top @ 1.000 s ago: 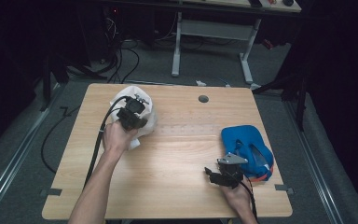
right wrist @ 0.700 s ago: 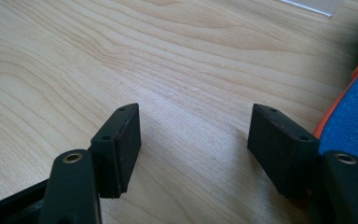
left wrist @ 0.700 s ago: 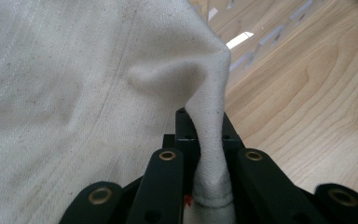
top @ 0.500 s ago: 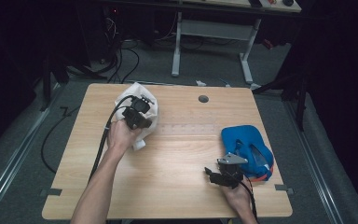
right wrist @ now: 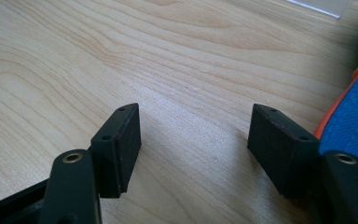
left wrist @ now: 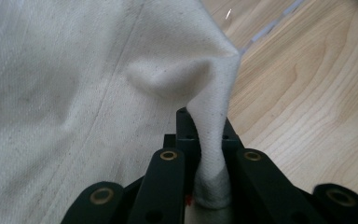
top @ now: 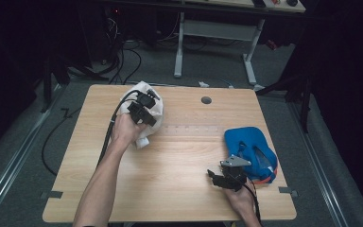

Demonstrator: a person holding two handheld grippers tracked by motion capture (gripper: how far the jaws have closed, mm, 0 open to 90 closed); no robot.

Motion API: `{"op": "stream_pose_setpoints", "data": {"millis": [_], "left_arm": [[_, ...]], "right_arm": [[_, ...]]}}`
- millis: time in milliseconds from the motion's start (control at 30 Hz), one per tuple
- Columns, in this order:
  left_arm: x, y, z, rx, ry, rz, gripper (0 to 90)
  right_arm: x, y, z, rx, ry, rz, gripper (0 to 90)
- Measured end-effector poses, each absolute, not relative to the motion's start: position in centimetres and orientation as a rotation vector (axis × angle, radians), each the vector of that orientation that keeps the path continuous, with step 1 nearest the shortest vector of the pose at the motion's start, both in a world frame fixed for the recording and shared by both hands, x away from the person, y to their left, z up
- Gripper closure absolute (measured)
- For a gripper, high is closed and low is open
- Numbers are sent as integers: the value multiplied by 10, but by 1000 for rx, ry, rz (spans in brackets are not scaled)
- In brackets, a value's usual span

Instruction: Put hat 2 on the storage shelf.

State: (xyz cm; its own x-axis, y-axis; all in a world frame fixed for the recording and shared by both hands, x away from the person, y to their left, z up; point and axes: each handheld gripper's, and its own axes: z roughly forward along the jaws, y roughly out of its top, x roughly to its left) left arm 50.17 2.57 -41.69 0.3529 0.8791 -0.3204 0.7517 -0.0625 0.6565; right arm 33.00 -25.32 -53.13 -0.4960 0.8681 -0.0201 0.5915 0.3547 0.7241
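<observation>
One white cloth [left wrist: 74,84] fold pinched between left gripper [left wrist: 208,154] jaws.

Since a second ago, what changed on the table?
The left gripper, shut on a fold of the white cloth, shifted slightly right across the table, taking the cloth with it. The right gripper stayed put, open over bare wood beside the blue cloth, which hasn't moved.
</observation>
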Motion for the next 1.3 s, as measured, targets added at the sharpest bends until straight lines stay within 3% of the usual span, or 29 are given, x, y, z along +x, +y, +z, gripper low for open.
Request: {"op": "stream_pose_setpoints", "data": {"millis": [133,500,967,1300], "left_arm": [[504,31,-419,1795,1453,155,859],[501,37,-422,1745,1433,189,818],[495,47,-415,1625,1405,257,455],[473,64,-407,1490,1354,266,356]], "right_arm": [[329,-253,-531,1279,2221,935,346],[329,-253,-531,1279,2220,936,345],[330,-253,-531,1280,2220,936,345],[330,-253,-531,1278,2222,936,345]]}}
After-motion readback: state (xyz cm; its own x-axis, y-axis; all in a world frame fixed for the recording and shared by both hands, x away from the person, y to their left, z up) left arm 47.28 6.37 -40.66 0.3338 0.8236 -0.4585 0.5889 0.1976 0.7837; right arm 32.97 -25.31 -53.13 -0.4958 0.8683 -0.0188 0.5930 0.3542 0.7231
